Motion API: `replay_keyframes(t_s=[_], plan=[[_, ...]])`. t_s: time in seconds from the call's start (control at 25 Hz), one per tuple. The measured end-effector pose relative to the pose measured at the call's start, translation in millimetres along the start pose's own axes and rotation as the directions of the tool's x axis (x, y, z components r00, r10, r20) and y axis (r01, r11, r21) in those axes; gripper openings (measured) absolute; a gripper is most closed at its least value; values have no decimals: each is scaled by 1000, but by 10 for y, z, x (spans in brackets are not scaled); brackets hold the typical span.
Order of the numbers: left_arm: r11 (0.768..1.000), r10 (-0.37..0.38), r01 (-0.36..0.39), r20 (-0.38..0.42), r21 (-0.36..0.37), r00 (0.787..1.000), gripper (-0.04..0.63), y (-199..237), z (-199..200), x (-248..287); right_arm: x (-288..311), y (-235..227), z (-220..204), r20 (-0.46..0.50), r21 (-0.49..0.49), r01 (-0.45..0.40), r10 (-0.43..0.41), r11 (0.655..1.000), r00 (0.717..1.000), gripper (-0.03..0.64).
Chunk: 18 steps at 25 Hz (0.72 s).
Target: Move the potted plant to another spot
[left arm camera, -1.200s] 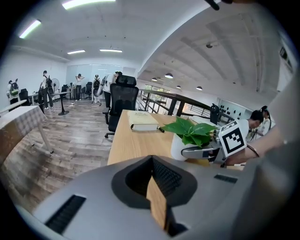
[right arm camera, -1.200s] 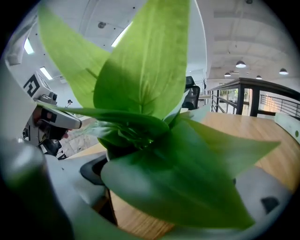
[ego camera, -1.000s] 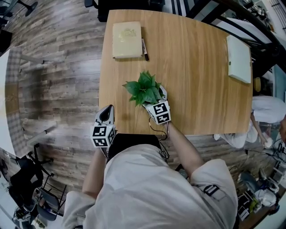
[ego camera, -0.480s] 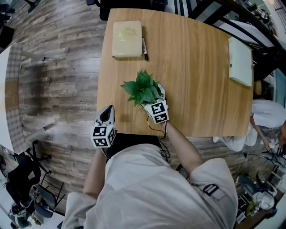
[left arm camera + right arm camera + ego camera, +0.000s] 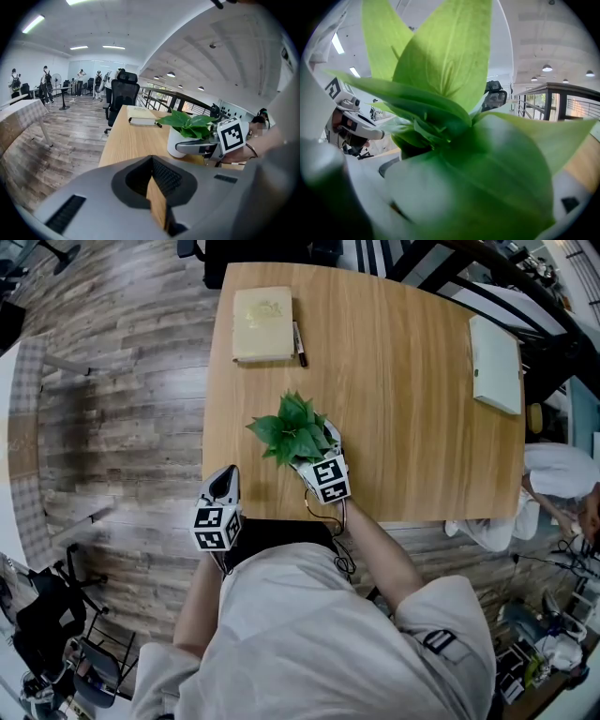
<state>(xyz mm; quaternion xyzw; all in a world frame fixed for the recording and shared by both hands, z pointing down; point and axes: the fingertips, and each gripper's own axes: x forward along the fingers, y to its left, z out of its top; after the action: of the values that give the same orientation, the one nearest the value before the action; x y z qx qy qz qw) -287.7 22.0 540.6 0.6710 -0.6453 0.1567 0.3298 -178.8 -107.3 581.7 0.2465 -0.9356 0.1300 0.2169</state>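
Observation:
The potted plant (image 5: pixel 292 427), green leaves in a white pot, stands near the front left of the wooden table (image 5: pixel 412 427). My right gripper (image 5: pixel 319 454) is shut on the pot from the near side; in the left gripper view its fingers (image 5: pixel 190 146) clasp the white pot (image 5: pixel 177 140). Leaves (image 5: pixel 454 140) fill the right gripper view and hide its jaws. My left gripper (image 5: pixel 227 478) hovers at the table's front left corner, shut and holding nothing, its jaws (image 5: pixel 154 187) pressed together.
A cream book (image 5: pixel 262 324) with a pen (image 5: pixel 298 343) beside it lies at the far left of the table. A white flat box (image 5: pixel 495 364) lies at the right edge. A black office chair (image 5: pixel 123 93) stands beyond the far edge. A person (image 5: pixel 562 488) is at the right.
The plant, with my right gripper on it, has shifted slightly to the left. The left gripper has stayed put.

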Motion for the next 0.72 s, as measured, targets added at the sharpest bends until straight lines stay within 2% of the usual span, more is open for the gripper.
replay_keyframes(t_s=[0.32,0.72], plan=[[998,-52,51,23,47,998,12,11,108,-41,-168,152,138,42,21,38,-39,999,998,517],[982,-154,142,96,124,983,11,-116,485,-168,-514,356,747,170,14,100,-101,995,980,517]])
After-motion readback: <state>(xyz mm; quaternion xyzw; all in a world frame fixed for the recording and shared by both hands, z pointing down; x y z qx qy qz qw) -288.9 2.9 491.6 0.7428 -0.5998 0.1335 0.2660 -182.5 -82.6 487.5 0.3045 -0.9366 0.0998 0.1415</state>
